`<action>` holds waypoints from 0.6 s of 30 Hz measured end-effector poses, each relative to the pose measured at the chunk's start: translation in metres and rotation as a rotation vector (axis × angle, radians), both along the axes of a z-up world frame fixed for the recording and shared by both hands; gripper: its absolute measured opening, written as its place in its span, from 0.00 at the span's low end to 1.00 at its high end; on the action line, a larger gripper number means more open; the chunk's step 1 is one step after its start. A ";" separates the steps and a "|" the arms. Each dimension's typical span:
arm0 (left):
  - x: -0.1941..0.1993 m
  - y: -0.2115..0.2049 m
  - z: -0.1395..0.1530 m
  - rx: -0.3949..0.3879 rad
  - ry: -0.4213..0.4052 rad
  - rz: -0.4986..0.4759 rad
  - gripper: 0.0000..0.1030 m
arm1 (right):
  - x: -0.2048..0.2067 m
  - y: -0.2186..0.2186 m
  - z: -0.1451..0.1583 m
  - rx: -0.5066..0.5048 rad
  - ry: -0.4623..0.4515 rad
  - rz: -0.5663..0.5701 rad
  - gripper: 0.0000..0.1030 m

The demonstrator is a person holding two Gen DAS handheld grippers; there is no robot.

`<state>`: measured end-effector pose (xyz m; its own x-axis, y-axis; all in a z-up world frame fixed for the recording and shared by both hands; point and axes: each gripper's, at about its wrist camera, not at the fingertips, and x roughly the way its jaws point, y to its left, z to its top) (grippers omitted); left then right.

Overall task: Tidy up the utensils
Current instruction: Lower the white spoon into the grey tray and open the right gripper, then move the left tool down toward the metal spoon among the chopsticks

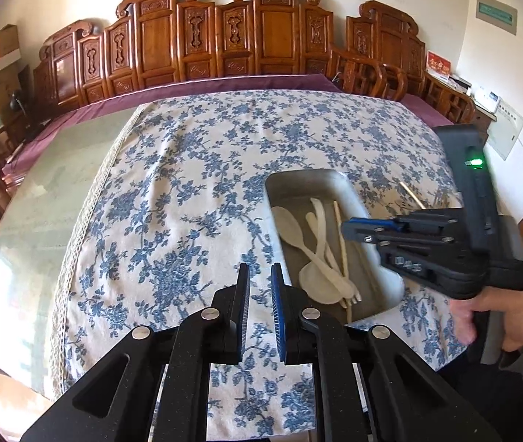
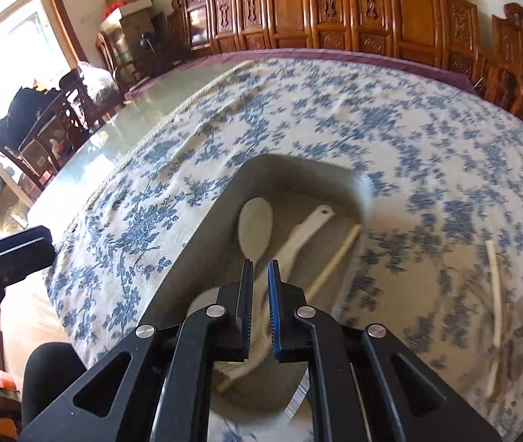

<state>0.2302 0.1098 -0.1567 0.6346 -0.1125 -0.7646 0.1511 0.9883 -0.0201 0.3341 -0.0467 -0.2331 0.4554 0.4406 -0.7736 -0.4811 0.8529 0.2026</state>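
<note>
Left gripper: nearest in its own view, over the blue-flowered tablecloth just beside the near left corner of the tray. Jaws stand a narrow slot apart; only cloth shows through it, so it holds nothing.

Right gripper: over the near end of the tray, jaws almost shut. White handles show through the slit, but they lie below on the tray floor; nothing seems gripped. A hand carries it.

Metal tray: rectangular, grey, on the cloth, long axis running from near to far.

Done so far: two white spoons and one chopstick lie in the tray.

First spoon: bowl at the far end, handle coming back toward the near edge, roughly along the tray's length.

Second spoon: bowl at the near end, handle slanting away toward the far right corner; it crosses the first spoon.

Chopstick in tray: pale, along the right wall, lengthwise with the tray.

Left to do: one loose chopstick lies on the cloth right of the tray, well outside it, also pointing near to far. Something thin and blurred lies beside it; I cannot tell what.

Judgement: mostly sorted; the outside chopstick remains.
</note>
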 end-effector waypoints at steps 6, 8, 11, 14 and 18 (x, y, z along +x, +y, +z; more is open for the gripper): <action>-0.008 -0.022 0.011 0.005 -0.033 -0.028 0.47 | -0.028 -0.054 0.024 -0.010 -0.058 -0.035 0.09; -0.011 -0.031 0.014 0.001 -0.040 -0.040 0.58 | -0.038 -0.077 0.029 -0.019 -0.071 -0.057 0.09; -0.015 -0.050 0.017 0.005 -0.049 -0.069 0.60 | -0.053 -0.113 0.036 -0.038 -0.092 -0.095 0.09; -0.016 -0.070 0.019 0.006 -0.051 -0.095 0.60 | -0.067 -0.148 0.040 -0.063 -0.116 -0.133 0.13; -0.017 -0.100 0.017 -0.004 -0.040 -0.126 0.61 | -0.079 -0.188 0.042 -0.066 -0.124 -0.189 0.19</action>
<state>0.2127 0.0097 -0.1394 0.6454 -0.1965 -0.7381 0.2752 0.9613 -0.0153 0.2550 -0.2348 -0.1909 0.6184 0.2889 -0.7309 -0.3294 0.9396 0.0927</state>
